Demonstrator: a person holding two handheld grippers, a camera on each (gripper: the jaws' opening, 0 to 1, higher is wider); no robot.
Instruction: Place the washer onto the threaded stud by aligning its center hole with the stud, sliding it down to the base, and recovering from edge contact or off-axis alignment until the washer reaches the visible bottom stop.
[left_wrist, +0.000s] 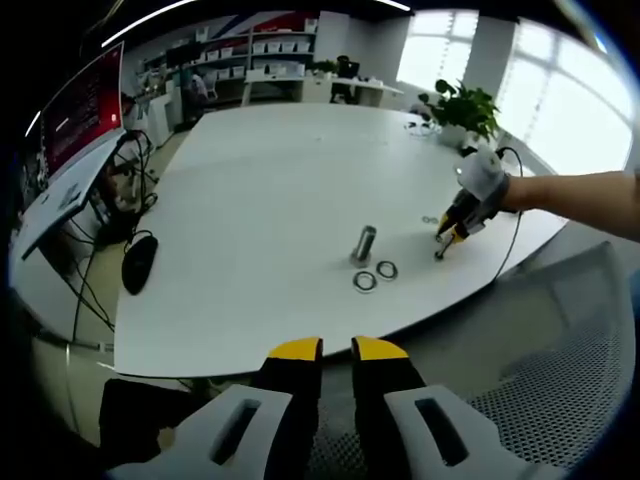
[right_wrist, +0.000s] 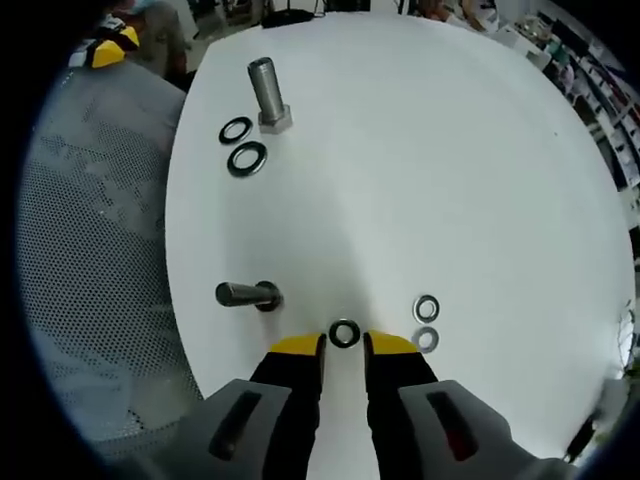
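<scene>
The right hand-held gripper is low over the white worktop, with its yellow tips a little apart. A washer lies flat on the worktop just in front of the tips, at the gap between them, not held. Two more washers lie just beside it. A threaded stud stands near the washer. Another stud stands well apart, with two washers beside it. The left hand-held gripper hangs off the worktop's edge, tips a little apart and holding nothing.
</scene>
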